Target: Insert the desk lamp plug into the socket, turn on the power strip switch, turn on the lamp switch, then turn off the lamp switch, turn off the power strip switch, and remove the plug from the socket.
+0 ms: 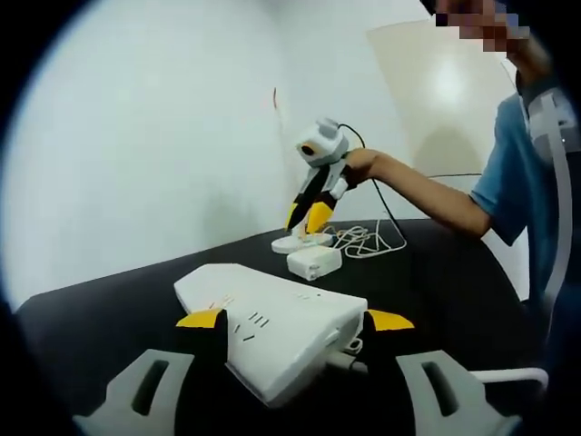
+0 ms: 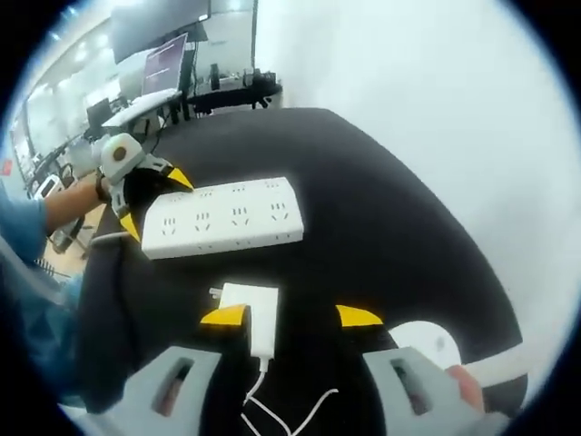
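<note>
While the left claw [image 1: 295, 320] clamps the power strip [image 1: 272, 331], the right claw [image 2: 290, 316] gapes over the plug [image 2: 251, 318].

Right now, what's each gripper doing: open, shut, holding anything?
Left gripper: fingers closed on the end of the white power strip.
Right gripper: open, fingers either side of the white plug adapter, not yet gripping it.
</note>
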Demonstrator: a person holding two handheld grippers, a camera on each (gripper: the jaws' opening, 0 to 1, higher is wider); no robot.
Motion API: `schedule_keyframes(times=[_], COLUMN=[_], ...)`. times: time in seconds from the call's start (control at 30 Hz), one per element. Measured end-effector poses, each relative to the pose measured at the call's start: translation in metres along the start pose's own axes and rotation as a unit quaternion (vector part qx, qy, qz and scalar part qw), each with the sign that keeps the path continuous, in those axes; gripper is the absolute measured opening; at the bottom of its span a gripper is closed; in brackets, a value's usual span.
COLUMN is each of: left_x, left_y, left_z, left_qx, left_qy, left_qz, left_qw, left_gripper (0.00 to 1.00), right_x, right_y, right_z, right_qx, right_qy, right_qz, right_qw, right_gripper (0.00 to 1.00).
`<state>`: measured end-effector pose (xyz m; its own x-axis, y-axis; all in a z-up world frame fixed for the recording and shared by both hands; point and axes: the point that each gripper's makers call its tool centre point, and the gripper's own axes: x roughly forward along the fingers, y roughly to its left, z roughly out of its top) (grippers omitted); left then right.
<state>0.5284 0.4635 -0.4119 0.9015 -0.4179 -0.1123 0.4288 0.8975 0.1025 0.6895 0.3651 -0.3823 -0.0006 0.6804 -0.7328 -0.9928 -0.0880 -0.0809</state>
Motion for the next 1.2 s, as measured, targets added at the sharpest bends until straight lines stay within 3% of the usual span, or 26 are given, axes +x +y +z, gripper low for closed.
schedule_keyframes(times=[0.6,0.7,0.77,1.0,1.1,1.2], left_x=[-0.013,-0.015,-0.017,-0.023,-0.027,-0.031], left_y=[0.007,-0.002,-0.002,0.005,0.005,0.002], left_z=[0.007,0.012,0.016,0.038,0.046,0.053], left_qx=[-0.023,-0.056,-0.052,-0.074,-0.064,-0.063], left_qy=[0.025,0.024,0.023,0.023,0.022,0.021], left_qz=[0.023,0.0,0.002,0.009,0.01,0.005], left_qw=[0.9992,0.9981,0.9984,0.9969,0.9977,0.9978], left_gripper=[0.59,0.62,0.64,0.88,0.89,0.89], right_x=[-0.014,-0.014,-0.015,-0.044,-0.062,-0.078], right_y=[-0.021,-0.024,-0.025,-0.019,-0.011,-0.003], right_z=[0.006,0.008,0.009,0.016,0.02,0.018], right_qx=[-0.008,-0.01,-0.012,-0.008,-0.001,-0.001], right_qy=[-0.006,-0.008,-0.005,-0.03,-0.063,-0.069], right_qz=[-0.037,-0.042,-0.043,-0.075,-0.079,-0.076], right_qw=[0.9993,0.999,0.999,0.9967,0.9949,0.9948], right_gripper=[0.53,0.58,0.59,0.75,0.84,0.88])
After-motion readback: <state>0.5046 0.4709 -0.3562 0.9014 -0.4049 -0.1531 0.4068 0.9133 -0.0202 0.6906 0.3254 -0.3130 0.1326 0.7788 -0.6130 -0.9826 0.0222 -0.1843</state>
